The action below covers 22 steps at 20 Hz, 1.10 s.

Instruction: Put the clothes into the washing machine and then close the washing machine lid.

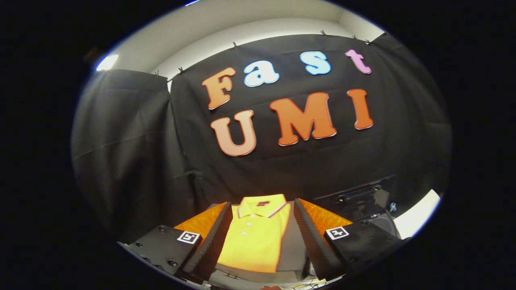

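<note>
A folded yellow polo shirt [258, 235] with a striped collar and a short buttoned placket lies flat on a dark surface [291, 249], seen in the gap between the two fingers of the gripper [262, 209]. The collar end points away from the gripper, toward the black cloth wall [161, 161] of the booth. The fingers stand wide apart, one on each side of the shirt, and hold nothing; whether they touch the shirt's edges cannot be told from this angle. Each finger carries a small square black-and-white marker [188, 237] on its base. Beyond the right finger sits a dark, glossy appliance with a raised black lid [358, 197], most likely the washing machine; its opening is hard to make out. Just past it, a strip of white surface [417, 217] shows.
</note>
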Available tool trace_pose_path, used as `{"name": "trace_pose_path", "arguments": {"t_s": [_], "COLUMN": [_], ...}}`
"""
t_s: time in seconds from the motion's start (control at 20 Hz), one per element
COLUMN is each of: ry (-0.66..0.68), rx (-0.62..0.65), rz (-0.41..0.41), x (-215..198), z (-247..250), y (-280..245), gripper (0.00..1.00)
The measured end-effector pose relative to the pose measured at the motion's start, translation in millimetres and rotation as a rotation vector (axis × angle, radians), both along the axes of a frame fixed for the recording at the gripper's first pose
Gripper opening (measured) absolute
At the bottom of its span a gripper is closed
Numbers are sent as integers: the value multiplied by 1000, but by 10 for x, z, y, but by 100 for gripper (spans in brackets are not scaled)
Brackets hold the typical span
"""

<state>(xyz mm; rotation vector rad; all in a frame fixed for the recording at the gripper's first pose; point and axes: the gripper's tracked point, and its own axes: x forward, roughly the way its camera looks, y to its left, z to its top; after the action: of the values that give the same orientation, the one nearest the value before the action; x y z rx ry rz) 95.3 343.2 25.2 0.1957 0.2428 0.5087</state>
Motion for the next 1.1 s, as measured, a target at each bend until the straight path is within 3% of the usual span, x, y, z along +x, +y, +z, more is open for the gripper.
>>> {"name": "trace_pose_path", "arguments": {"t_s": [0.1, 0.3, 0.45, 0.75, 0.95, 1.1], "ry": [32, 183, 289, 417, 450, 382], "rx": [-26, -166, -197, -247, -281, -370], "rz": [35, 16, 36, -10, -65, -76], "x": [106, 350, 427, 554, 588, 592], "z": [-62, -599, -955, -1591, -1938, -2020], "y": [257, 542, 830, 965, 928, 917], "gripper": [98, 98, 98, 98, 98, 96]}}
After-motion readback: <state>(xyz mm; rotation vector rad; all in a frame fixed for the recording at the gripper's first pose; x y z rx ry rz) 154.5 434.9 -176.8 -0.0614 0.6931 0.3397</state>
